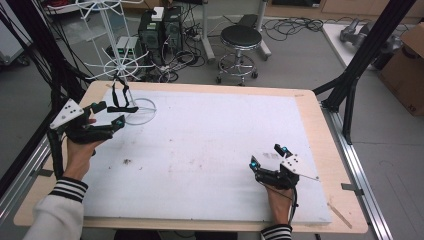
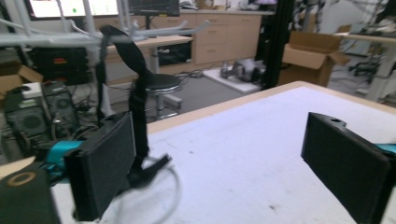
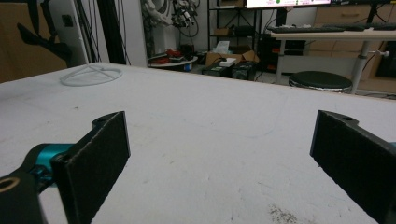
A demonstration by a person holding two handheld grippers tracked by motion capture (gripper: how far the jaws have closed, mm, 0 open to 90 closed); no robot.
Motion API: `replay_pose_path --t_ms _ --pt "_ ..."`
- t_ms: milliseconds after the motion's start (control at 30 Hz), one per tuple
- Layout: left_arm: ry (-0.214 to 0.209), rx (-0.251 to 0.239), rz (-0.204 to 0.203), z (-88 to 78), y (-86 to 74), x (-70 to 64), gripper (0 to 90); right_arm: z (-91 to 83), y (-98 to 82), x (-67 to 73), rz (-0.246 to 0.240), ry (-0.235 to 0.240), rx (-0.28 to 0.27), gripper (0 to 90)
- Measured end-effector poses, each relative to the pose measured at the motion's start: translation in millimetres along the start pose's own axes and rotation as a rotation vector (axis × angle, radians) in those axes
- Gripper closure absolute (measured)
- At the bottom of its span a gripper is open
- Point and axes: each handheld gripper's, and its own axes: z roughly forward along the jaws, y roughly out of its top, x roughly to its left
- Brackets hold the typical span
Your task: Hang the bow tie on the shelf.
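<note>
A: High view had the left gripper (image 1: 116, 114) at the counter's (image 1: 210, 150) far-left corner, fingers spread wide, nothing between them. The strap (image 1: 121, 97) hung from the white wire rack (image 1: 117, 50), its lower end lying on the rack's base ring (image 1: 141, 111), just beside the fingers.

B: So strap released?

A: Looked that way. In the left gripper view the strap (image 2: 135, 93) draped over a rack arm (image 2: 56, 38) and ran down past the left finger (image 2: 100, 163), not pinched. My read: the rack stood at the corner so the strap could hang free off an arm, and the fingers had let go to leave it there.

B: Right side?

A: Right gripper (image 1: 269, 157) sat near the front-right of the counter, fingers spread, holding nothing. In the right gripper view both fingers (image 3: 93, 158) hovered over bare white surface. Probably parked clear of the left's work.

B: Any labels?

A: None legible. Cardboard box (image 1: 406, 65) at the right edge had dark print, too small to read. Monitors in the left gripper view were too blurred.
</note>
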Motion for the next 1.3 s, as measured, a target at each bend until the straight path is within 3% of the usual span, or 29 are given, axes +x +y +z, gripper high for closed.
replay_pose_path --t_ms 200,367,500,600,767,967,1200,1300 --pt "-0.068 -0.033 -0.002 -15.6 -34.9 -18.6 8.0 -1.5 -0.6 -0.8 0.014 0.005 -0.015 3.7" --pt "-0.083 -0.036 -0.002 -20.0 -65.8 -30.6 7.7 -1.9 -0.8 -1.6 0.01 0.001 -0.023 3.7" --pt "-0.087 -0.033 -0.02 -19.0 -80.5 -35.0 7.7 -2.1 -0.8 -0.6 0.012 0.002 -0.019 3.7" --pt "-0.081 -0.035 -0.03 -18.0 -86.4 -35.5 7.7 -2.0 -0.8 -0.9 0.007 0.001 -0.022 3.7" --pt "-0.079 -0.101 -0.028 -21.0 -94.0 -36.3 7.7 -2.1 -0.7 -0.9 0.009 0.001 -0.021 3.7" --pt "-0.057 -0.098 -0.049 -20.7 -97.5 -33.9 7.7 -1.7 -0.7 -1.4 0.008 0.001 -0.022 3.7" --pt "-0.046 -0.095 -0.013 -20.2 -97.9 -37.6 8.1 -2.5 -1.1 -1.2 0.009 -0.002 -0.026 3.7" --pt "-0.039 -0.106 -0.02 -21.5 -98.4 -37.0 8.4 -2.5 -1.0 -1.2 0.015 -0.001 -0.026 3.7"
